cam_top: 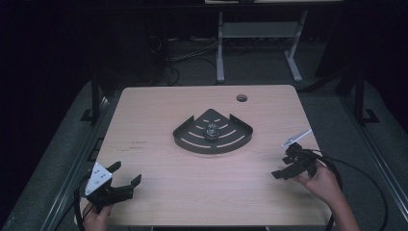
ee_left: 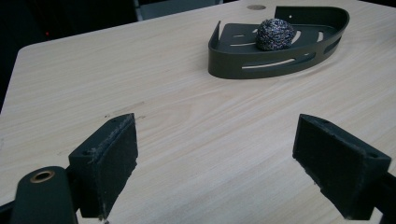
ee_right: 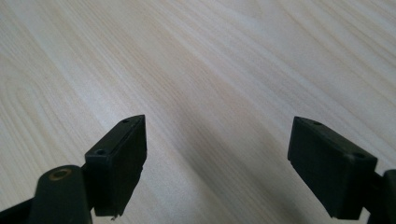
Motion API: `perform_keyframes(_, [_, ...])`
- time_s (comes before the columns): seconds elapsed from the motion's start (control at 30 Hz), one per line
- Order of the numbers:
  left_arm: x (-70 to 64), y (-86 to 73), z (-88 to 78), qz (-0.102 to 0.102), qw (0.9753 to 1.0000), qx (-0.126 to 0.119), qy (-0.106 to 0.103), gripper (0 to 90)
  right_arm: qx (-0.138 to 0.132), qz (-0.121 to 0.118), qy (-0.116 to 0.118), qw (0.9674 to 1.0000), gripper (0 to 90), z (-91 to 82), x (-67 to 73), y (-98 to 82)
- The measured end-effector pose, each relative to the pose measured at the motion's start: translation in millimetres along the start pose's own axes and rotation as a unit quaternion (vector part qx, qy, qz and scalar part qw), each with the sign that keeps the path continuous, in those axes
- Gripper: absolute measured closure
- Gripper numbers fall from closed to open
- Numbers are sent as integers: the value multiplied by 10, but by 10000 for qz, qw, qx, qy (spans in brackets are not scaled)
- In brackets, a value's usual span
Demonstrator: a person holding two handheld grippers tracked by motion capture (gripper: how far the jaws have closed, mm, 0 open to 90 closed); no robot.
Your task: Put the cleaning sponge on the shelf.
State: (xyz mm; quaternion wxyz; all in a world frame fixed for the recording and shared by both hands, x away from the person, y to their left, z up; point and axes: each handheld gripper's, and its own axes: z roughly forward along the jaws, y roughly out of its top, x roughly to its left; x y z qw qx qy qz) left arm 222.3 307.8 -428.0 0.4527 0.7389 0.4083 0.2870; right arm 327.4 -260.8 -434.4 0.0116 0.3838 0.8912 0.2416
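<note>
Two open hand-held grippers, one scouring ball waiting in its tray

Both tools were empty when I sized up the pick. My left hand-held gripper [cam_top: 126, 176] sat at the near left corner of the worktop [cam_top: 159, 187], jaws spread wide with nothing between them. My right hand-held gripper [cam_top: 287, 166] was near the right edge, also spread and empty, looking down at bare wood.

The steel-wool ball [cam_top: 211, 131] lay in the middle of the dark corner tray [cam_top: 188, 141], which stood mid-worktop, well apart from both tools. From the left gripper view the ball [ee_left: 275, 34] sat behind the tray's slotted curved wall [ee_left: 261, 65].

I judged the clean way was to come in from above, over the wall rather than through it, keep the jaws wide until they straddled the ball, then squeeze gently, since the springy wool would compress. Snagging the tray rim seemed the main risk.
</note>
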Motion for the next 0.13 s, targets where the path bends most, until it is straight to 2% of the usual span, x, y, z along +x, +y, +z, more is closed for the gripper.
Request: perform_keyframes(0.13, [5,0,6,-2,10000,-7,-16,132,-82,-48,19,10000,194,-6,55,-31])
